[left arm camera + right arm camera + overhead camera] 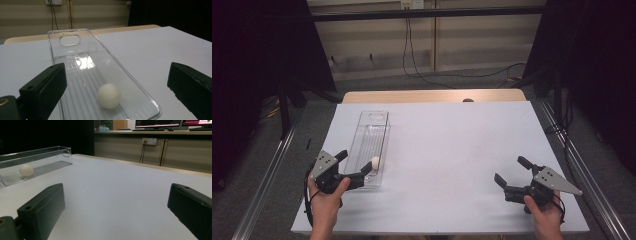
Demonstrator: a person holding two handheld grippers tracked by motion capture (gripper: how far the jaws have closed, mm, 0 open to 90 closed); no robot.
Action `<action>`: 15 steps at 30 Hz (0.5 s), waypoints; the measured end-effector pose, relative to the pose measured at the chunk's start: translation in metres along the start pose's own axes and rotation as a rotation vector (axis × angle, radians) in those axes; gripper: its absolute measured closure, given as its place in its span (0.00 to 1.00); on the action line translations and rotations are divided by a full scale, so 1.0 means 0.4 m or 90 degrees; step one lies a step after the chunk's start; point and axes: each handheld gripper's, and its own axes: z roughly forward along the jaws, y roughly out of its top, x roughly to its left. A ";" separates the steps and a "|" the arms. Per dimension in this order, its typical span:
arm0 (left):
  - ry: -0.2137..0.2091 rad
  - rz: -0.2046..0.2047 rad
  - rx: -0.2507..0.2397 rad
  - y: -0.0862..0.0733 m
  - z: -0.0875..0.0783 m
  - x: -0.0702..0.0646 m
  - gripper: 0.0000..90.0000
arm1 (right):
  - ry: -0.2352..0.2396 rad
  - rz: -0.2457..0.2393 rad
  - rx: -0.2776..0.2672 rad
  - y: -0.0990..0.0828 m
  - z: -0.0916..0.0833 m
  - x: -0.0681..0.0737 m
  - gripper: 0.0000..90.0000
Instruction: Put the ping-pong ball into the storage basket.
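Two hand-held grippers rest low over a table (pixel 452 150) covered in white, seen from above the person's side. Near the front left corner, the left gripper (pixel 358 165) is held in the person's hand with its black jaws spread wide and holding nothing; the jaws reach around the near end of a clear plastic tray (pixel 362 145). Near the front right corner, the right gripper (pixel 513 170) is also held with its jaws spread wide and empty, well apart from the tray. A small white ball (pixel 375 162) lies inside the tray at its near end, just ahead of the left gripper's jaws. The long, narrow tray runs away from the front edge along the table's left side, its far end with a handle cut-out toward the back edge.
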 end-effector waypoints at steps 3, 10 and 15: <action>-0.001 0.002 0.000 -0.004 -0.005 0.000 0.03 | -0.001 0.000 0.001 0.000 -0.001 -0.001 0.01; 0.002 0.002 -0.009 -0.014 -0.020 -0.002 0.03 | 0.001 -0.001 0.001 0.000 -0.001 0.000 0.01; 0.004 -0.001 -0.019 -0.020 -0.028 -0.002 0.03 | 0.006 -0.004 0.002 0.000 -0.003 -0.001 0.01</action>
